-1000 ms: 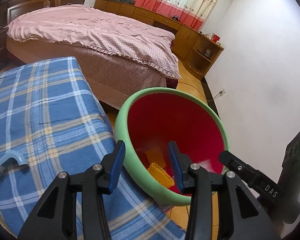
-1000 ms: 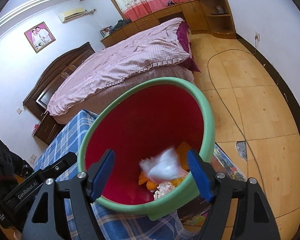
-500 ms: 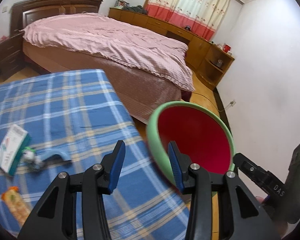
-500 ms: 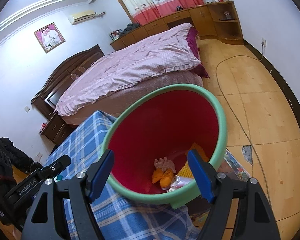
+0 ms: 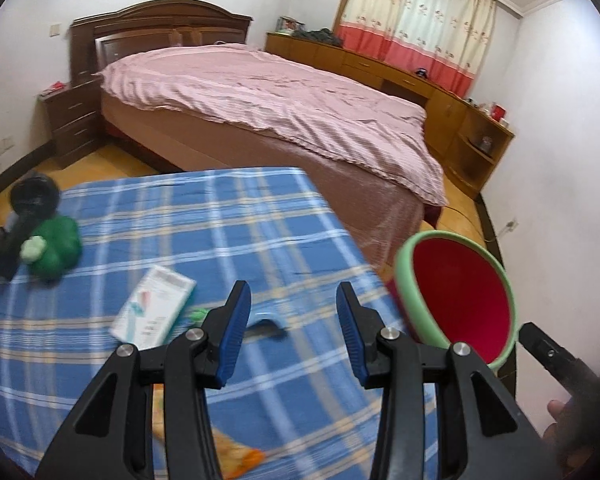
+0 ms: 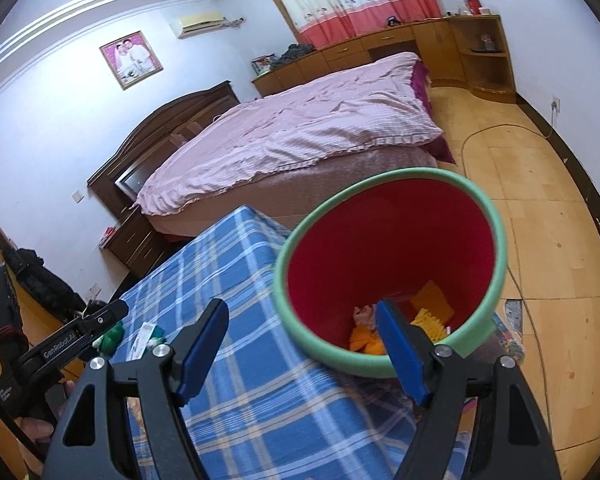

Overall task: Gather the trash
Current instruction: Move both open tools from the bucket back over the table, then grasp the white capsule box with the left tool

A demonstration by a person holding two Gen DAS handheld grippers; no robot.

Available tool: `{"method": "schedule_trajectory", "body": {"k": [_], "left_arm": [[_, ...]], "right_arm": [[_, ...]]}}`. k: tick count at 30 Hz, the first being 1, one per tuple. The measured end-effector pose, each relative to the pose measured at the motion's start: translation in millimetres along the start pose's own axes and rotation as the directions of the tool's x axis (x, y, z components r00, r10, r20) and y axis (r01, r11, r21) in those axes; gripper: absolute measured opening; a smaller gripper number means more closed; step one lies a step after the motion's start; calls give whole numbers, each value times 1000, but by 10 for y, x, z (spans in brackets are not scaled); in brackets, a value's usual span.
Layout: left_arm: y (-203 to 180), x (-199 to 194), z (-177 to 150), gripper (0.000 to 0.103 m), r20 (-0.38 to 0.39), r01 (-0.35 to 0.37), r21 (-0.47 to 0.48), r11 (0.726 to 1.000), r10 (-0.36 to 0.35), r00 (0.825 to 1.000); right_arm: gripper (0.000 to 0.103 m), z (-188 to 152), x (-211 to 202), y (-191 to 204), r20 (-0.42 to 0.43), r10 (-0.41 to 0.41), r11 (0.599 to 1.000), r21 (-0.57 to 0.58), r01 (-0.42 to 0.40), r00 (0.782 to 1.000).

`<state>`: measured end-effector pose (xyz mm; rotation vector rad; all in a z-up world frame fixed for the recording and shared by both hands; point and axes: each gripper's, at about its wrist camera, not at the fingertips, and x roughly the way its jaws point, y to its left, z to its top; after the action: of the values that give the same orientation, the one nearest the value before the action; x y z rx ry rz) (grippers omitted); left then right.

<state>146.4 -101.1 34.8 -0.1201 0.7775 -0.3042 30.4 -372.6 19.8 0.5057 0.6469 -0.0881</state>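
- Two grippers hang over a blue checked table (image 5: 260, 232), jaws wide apart, holding nothing: left gripper (image 5: 292, 312), right gripper (image 6: 304, 332)
- Only the left view shows a white box (image 5: 154, 312) ahead
- Only the right view shows yellow scraps (image 6: 430, 312) inside the red bin (image 6: 388, 240) at the table's edge

Left gripper (image 5: 290, 312) swung off the bin (image 5: 458, 296) (now at 3 o'clock) and faces the plaid table (image 5: 220, 240); white box (image 5: 154, 310) and green plush (image 5: 54, 246) came into its view. Right gripper (image 6: 302, 344) backed off; the white wad that fell lies among the bin's trash (image 6: 384, 330).
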Motion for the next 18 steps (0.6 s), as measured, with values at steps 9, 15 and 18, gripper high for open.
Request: {"method": "schedule_trajectory", "body": {"k": [9, 15, 18], "left_arm": [[514, -28, -22, 45, -39, -96, -7, 995, 96, 995], [803, 112, -107, 48, -87, -120, -26, 992, 117, 989], [921, 216, -152, 50, -113, -135, -32, 990, 131, 985]], "right_arm": [[78, -109, 118, 376, -26, 21, 999, -35, -22, 999], [78, -193, 290, 588, -62, 28, 998, -49, -31, 998], [78, -229, 376, 658, -80, 25, 998, -58, -30, 996]]}}
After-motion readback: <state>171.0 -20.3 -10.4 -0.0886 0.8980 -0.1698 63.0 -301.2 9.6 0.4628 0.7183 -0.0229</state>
